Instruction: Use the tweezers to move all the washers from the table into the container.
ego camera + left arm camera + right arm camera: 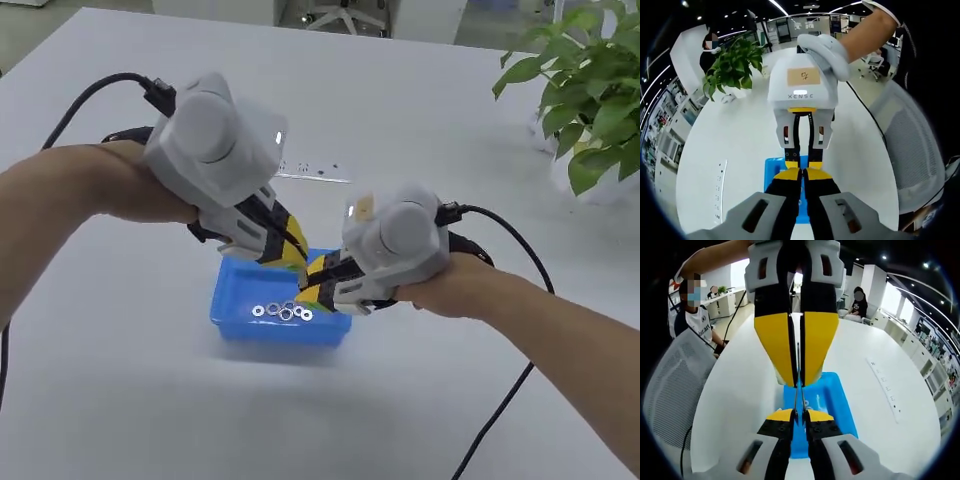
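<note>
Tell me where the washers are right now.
In the head view the washers lie clustered inside the blue container, near its front wall, just below the right gripper.

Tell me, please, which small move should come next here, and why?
Probably ease the left gripper open, I judge: it and the right gripper both pinch the tweezers above the blue container, where washers already lie, and one gripper should work them.
</note>
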The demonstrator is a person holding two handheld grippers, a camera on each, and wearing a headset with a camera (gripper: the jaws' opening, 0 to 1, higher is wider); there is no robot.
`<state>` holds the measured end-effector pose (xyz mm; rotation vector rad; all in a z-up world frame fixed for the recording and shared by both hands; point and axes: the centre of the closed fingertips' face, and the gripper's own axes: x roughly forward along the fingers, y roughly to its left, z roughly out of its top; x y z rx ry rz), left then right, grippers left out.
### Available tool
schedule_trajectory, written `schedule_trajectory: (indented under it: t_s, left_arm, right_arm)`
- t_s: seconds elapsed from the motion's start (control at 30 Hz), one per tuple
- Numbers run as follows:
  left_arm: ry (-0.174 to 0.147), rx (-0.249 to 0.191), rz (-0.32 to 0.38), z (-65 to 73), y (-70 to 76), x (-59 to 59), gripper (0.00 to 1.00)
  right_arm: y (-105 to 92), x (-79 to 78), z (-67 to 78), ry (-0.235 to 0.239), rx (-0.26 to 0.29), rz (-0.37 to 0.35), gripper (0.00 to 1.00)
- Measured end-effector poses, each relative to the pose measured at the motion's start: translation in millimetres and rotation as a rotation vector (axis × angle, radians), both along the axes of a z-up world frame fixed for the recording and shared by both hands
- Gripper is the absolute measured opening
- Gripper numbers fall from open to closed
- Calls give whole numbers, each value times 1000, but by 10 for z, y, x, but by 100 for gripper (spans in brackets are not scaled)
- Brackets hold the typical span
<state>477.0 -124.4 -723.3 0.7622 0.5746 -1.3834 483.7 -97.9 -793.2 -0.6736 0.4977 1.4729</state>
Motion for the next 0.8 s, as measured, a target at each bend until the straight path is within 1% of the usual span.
schedule_trajectory:
  t_s: [0.23, 0.47, 0.63, 0.7, 0.8]
  left_arm:
    - [-6, 17, -8, 14, 54, -145, 5]
    - [-8, 24, -5, -14, 103, -246, 5]
    - [-4, 32, -4, -73, 137, -303, 5]
    - [1, 31, -3, -97, 146, -331, 5]
    - [10, 32, -2, -154, 158, -382, 5]
  right_arm:
    - [-19, -144, 42, -7, -7, 8, 11]
    - [-49, -237, 50, -11, -17, 13, 11]
    - [-82, -293, 21, -6, -26, 17, 11]
    - [-90, -312, 11, -1, -28, 16, 11]
    - [-110, -379, -26, 3, -36, 19, 11]
